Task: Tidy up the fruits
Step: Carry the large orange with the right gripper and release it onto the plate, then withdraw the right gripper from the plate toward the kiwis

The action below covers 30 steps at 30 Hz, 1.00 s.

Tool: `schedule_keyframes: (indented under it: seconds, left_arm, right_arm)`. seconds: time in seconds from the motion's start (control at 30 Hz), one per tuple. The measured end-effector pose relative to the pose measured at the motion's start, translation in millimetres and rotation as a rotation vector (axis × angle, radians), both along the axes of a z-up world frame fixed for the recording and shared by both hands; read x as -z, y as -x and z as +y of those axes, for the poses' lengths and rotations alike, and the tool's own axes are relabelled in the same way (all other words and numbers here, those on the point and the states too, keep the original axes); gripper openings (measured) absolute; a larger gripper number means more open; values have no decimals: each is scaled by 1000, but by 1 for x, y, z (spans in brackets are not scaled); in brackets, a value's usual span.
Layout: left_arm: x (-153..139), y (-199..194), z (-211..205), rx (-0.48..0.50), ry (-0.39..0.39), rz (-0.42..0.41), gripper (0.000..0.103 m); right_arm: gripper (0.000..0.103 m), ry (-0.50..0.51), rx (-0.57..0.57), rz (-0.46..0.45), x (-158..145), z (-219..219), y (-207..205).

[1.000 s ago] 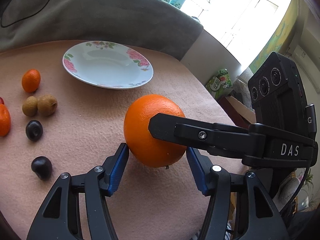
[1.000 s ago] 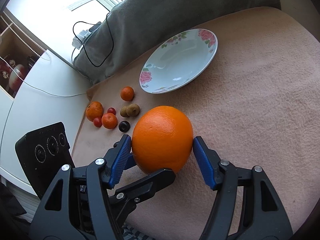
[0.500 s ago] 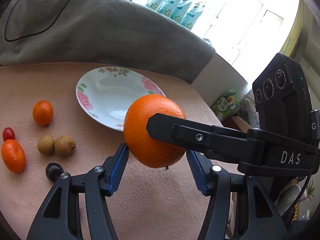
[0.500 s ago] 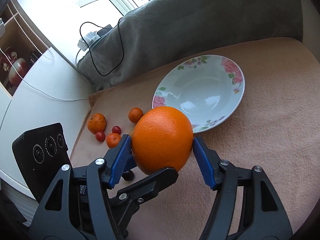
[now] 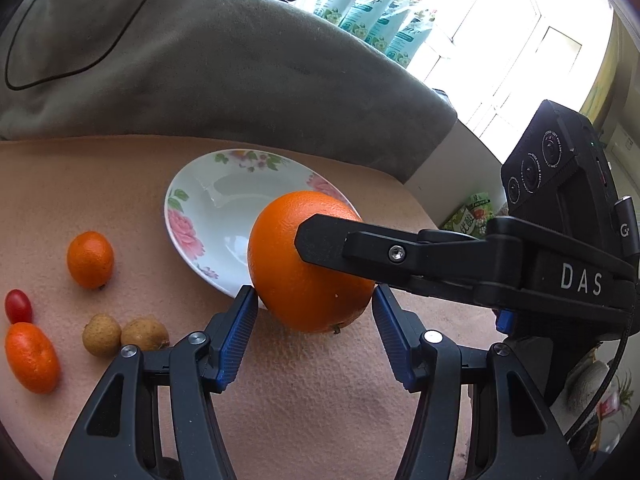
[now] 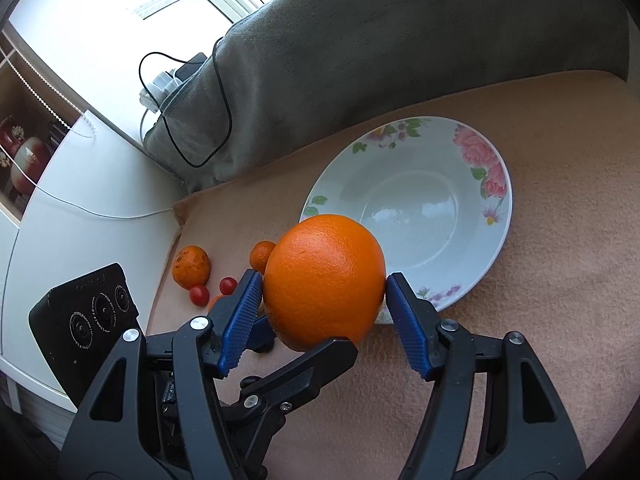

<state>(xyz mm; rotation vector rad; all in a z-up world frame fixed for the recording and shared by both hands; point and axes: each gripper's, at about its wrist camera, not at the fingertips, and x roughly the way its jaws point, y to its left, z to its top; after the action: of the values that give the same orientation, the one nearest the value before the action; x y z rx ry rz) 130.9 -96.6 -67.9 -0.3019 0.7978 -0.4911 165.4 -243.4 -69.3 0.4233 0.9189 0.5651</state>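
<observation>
A large orange hangs in the air just in front of the near rim of a white floral plate. My right gripper is shut on the orange, both blue pads touching its sides. My left gripper also brackets the orange; its left pad touches it and its right pad sits at its edge. The right gripper's black finger crosses in front of the orange in the left wrist view.
Small fruits lie on the pink cloth left of the plate: a mandarin, a cherry tomato, a kumquat, two brown longans. A grey blanket with a black cable rises behind. The table edge drops off at right.
Both grippers lifted the orange off the cloth and carried it toward the plate, which now appears larger and closer. The dark plums have left the left wrist view.
</observation>
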Motion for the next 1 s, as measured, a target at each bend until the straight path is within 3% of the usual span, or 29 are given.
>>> schedule_keyframes:
  seconds: [0.27, 0.53, 0.77, 1.0]
  left_arm:
    - [-14, 6, 8, -20, -18, -56, 57]
    - [-19, 16, 11, -25, -52, -78, 57]
    - [-22, 24, 25, -58, -95, -82, 69]
    - [-23, 35, 45, -110, -188, -101, 73]
  right_arm:
    - [68, 24, 89, -102, -29, -20, -4]
    - [74, 41, 131, -143, -38, -33, 8]
    - [76, 90, 150, -169, -39, -35, 21]
    - [76, 181, 138, -204, -36, -25, 36]
